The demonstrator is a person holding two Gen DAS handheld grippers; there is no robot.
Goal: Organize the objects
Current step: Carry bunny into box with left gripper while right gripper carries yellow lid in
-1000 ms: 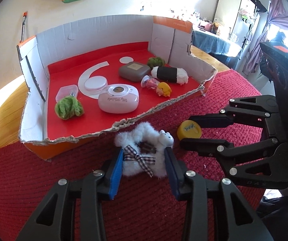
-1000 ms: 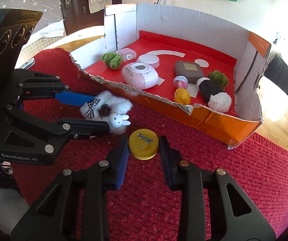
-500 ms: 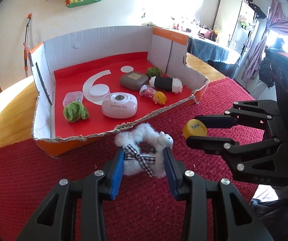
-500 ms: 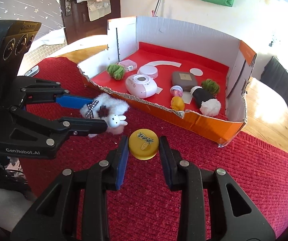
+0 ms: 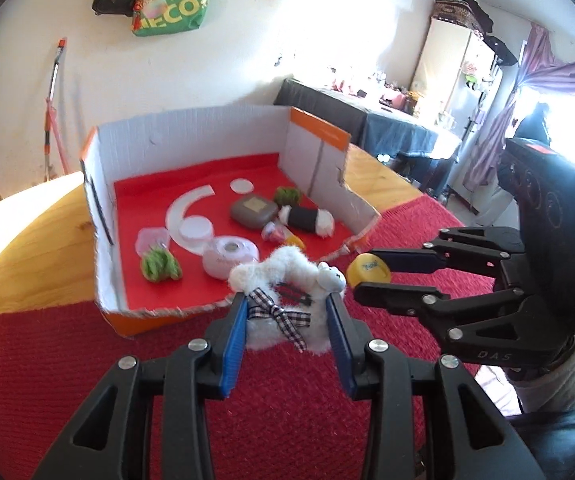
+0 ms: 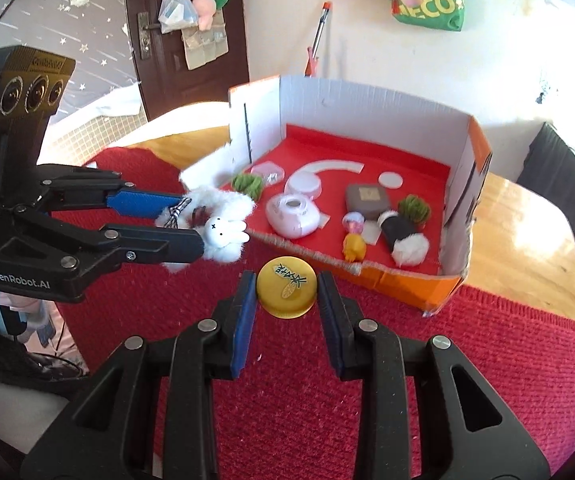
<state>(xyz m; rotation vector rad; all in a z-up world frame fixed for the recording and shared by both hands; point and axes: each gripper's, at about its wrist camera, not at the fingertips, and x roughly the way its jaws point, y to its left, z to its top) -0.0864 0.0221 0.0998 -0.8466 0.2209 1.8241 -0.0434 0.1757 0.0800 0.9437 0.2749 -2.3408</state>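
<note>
Right wrist view: cardboard box point(image 6: 371, 92) on the desk point(image 6: 527, 216) already holds most items. Left hand-held gripper point(image 6: 199, 226) clamps the white plush rabbit point(image 6: 223, 228); right hand-held gripper point(image 6: 287, 292) clamps the yellow cap point(image 6: 286, 287). Both remain outside the box, undeposited.

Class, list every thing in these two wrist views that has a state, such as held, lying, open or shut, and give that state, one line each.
left gripper: shut on the plush.
white plush rabbit: held, off the mat.
right gripper: shut on the cap.
yellow bottle cap: held, printed top up.
cardboard box: open-topped, near wall torn low.
pink case: lying in the box, closed.
grey case: lying in the box, closed.
</note>
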